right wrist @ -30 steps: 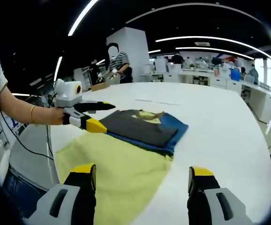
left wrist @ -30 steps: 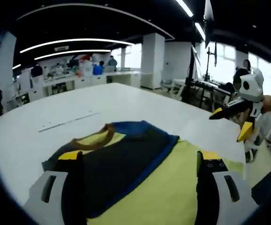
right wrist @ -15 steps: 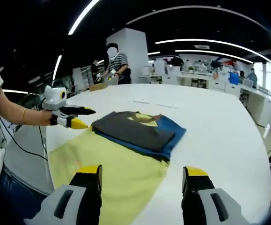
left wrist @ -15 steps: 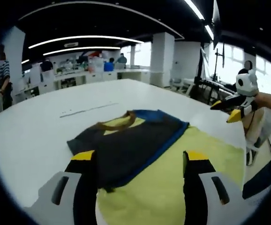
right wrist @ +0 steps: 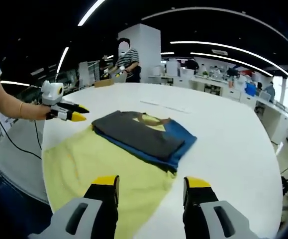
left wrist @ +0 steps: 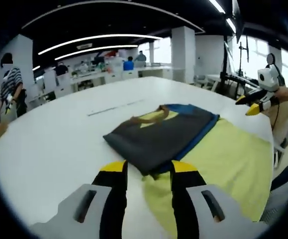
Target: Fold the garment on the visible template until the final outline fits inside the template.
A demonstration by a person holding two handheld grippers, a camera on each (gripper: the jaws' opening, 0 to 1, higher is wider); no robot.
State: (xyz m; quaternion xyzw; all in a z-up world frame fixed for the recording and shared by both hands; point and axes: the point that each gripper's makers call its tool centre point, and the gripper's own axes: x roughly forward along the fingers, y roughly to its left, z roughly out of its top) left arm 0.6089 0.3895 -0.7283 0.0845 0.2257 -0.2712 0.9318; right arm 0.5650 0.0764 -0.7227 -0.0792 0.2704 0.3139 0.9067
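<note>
On the table: a folded dark grey, blue and yellow cloth garment [left wrist: 164, 133] lies flat on the far part of a pale yellow cloth template [left wrist: 223, 164].
Hidden: the garment covers the template's far edge; the template's near edge is cut off behind the right hand-held gripper [right wrist: 150, 191] in its own view.
Hard to make out: the garment's inner layers, apart from a brown neckband [right wrist: 153, 118].
Garment outline: a rough rectangle with a blue edge, overhanging the template onto the white round table [right wrist: 233, 144].
Template: soft, matte, lightly wrinkled.
Left hand-held gripper [left wrist: 145, 172]: yellow-tipped jaws narrowly apart, holding nothing, near the garment's corner.
Right hand-held gripper: jaws wide, nothing between them.
</note>
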